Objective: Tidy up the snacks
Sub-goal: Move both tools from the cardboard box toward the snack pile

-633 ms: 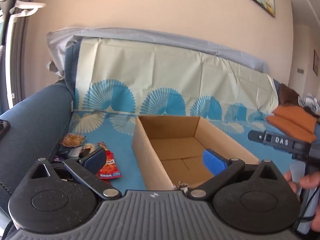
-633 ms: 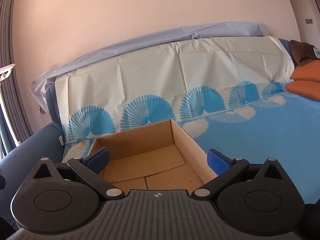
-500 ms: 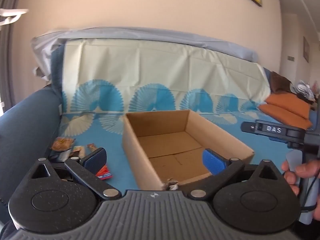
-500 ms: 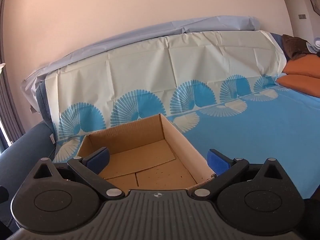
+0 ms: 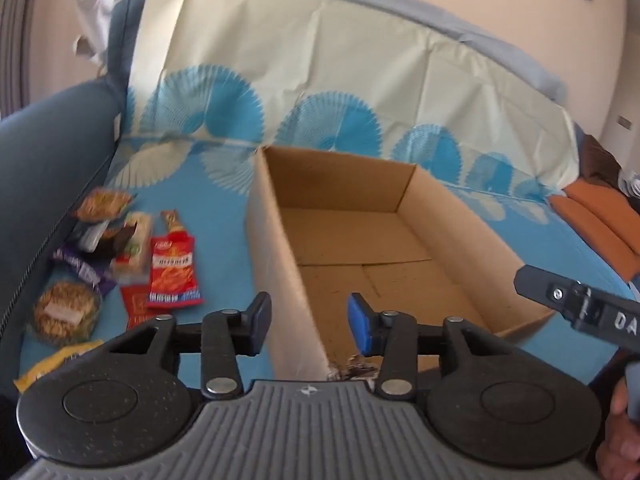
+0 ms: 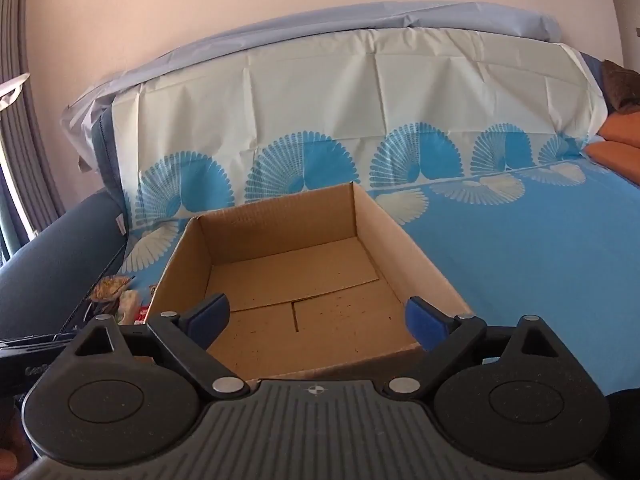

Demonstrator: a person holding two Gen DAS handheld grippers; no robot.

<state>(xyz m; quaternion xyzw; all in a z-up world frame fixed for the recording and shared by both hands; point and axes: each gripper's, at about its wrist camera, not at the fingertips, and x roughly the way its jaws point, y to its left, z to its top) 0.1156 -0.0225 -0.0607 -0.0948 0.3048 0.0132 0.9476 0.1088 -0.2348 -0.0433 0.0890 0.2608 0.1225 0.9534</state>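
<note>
Looking along your left gripper, you see its fingers parted a little and holding nothing, straddling the near left wall of the open cardboard box, one pad outside it, the blue pad inside. This view alone gives you the full pile of snacks on the blue sheet left of the box: a red chip packet nearest the wall, a pale wrapped bar beside it, a purple wrapper, two round clear-wrapped biscuits, and a yellow packet cut off behind the gripper body. Motion blur smears the labels, so you cannot read them. At the right edge, part of your right gripper and a sliver of hand show. Turning to your right gripper, its fingers are spread wide and empty, hovering over the box's near edge. From here the cardboard box floor shows bare, with its flap seams visible, and the sheet to its right stretches to an orange cushion. Only a few of the snacks peek past the box's left wall, the rest hidden behind it and the gripper.
</note>
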